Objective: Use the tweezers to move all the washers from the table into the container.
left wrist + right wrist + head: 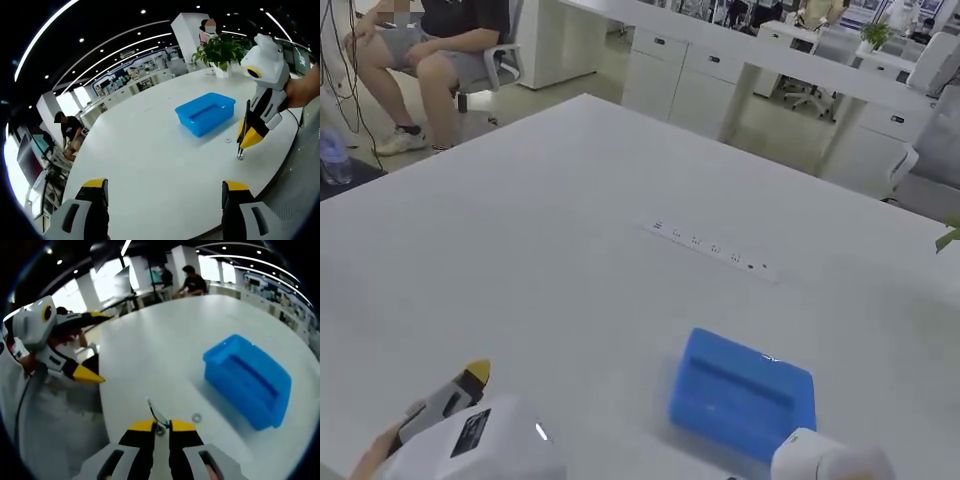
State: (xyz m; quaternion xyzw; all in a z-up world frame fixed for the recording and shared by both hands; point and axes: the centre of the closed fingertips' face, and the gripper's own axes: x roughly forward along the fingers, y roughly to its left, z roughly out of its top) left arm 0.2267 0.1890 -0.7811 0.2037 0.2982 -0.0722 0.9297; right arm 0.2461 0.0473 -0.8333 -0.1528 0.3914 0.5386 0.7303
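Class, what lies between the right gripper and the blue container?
One washer lies on the table between the right gripper, which holds the tweezers, and the blue container; the right gripper view shows it.

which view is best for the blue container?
Right gripper view: the blue container is largest there, whole, with its open hollow visible. Left gripper view also shows it whole, but smaller and farther off. Head view has it blurred, with its near corner hidden.
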